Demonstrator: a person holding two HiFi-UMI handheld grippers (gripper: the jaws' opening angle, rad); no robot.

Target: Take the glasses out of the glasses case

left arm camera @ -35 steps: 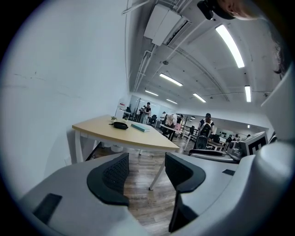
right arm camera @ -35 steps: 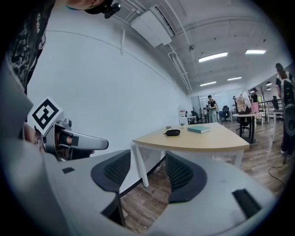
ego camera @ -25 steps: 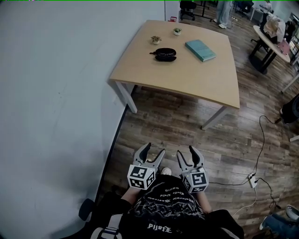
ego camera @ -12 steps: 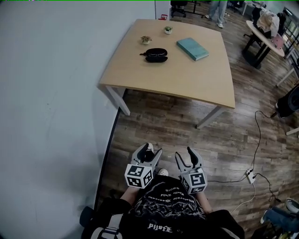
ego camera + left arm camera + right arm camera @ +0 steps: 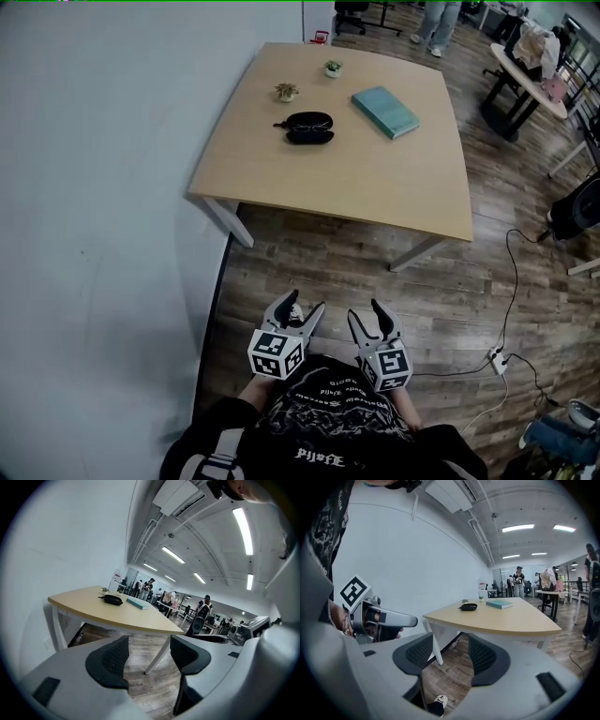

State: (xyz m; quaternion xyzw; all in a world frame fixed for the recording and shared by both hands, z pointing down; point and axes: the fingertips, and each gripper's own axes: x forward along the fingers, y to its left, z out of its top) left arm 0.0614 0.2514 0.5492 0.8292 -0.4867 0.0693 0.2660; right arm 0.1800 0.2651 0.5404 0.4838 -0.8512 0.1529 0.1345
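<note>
Locate the glasses case [image 5: 309,127] on the far half of the tabletop [image 5: 375,187], lying between a small potted plant [image 5: 286,91] and a teal book [image 5: 384,111], touching neither. Note the left gripper [image 5: 305,305] and right gripper [image 5: 366,312] held low in front of the torso, well apart from the tabletop, jaws of each released and spread, with only floor showing between them. Treat the task as not yet begun; close the gap to the tabletop first. Cannot tell at this range: lid shut or open, though possibly a thin temple arm protruding at the left end. Expect a light, stiff, smooth shell, liable to slide on the wood when pushed. Pin the base with one gripper and raise the lid at its long edge with the other. Expect light, fragile glasses inside. Take hold at the bridge or at a temple near the hinge, never on the lenses, with gentle closing force.
</note>
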